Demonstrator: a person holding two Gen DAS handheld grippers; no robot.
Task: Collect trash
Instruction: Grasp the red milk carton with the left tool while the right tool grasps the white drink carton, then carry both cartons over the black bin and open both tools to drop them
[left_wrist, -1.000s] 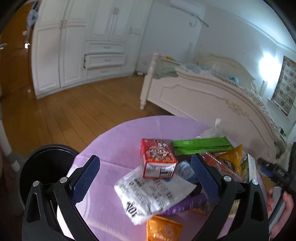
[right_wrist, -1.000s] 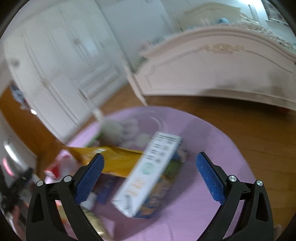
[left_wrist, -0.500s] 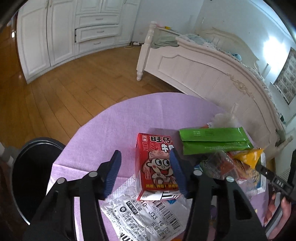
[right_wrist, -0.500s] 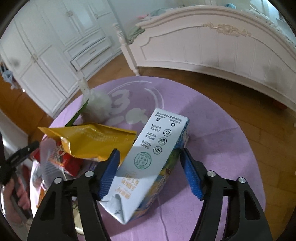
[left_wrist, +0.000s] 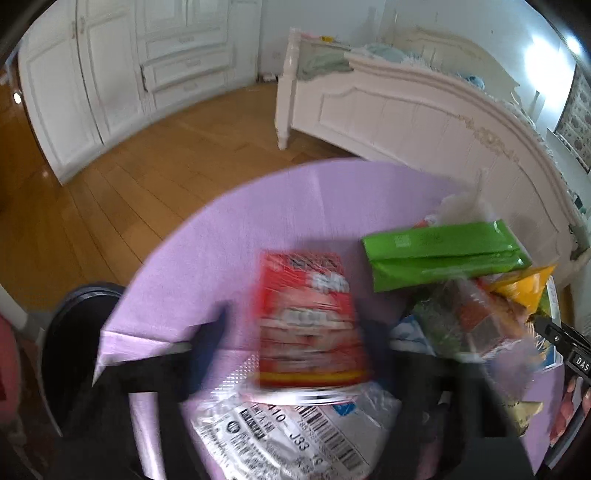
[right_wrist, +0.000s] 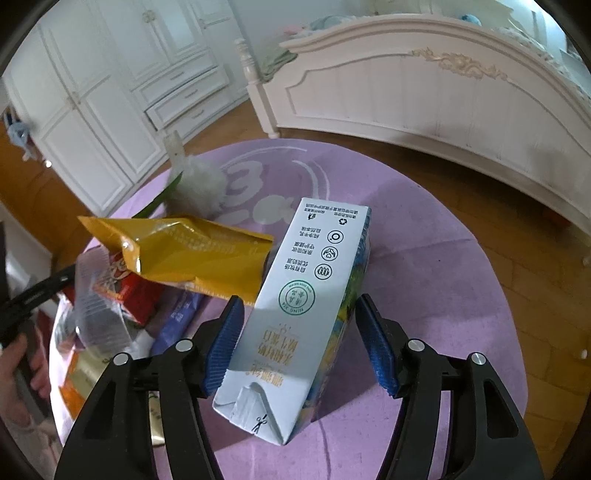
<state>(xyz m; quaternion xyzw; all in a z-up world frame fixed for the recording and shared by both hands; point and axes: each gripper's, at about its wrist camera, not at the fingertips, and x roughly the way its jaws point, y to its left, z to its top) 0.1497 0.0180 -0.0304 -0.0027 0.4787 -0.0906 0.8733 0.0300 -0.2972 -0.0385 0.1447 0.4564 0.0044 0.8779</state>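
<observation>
In the left wrist view my left gripper (left_wrist: 295, 336) straddles a red drink carton (left_wrist: 308, 317), which lies on a white printed plastic bag (left_wrist: 295, 435); the view is blurred, and the jaws look closed in but the left pad stands off the carton. In the right wrist view my right gripper (right_wrist: 301, 341) straddles a white milk carton (right_wrist: 306, 302) lying on the purple tablecloth (right_wrist: 424, 258); the left pad touches it, the right pad stands just off. A yellow foil bag (right_wrist: 184, 254) leans against the carton.
A black trash bin (left_wrist: 74, 343) stands on the floor left of the table. A green packet (left_wrist: 439, 254), a yellow wrapper (left_wrist: 524, 288) and clear plastic (left_wrist: 461, 317) lie to the right. A white tuft (right_wrist: 199, 184) lies farther back. A white bed (right_wrist: 443, 92) and wardrobe (left_wrist: 110, 74) stand beyond.
Both grippers have moved in and narrowed from wide open around their cartons. The left view has gone blurred with motion and the red carton now looms larger.
</observation>
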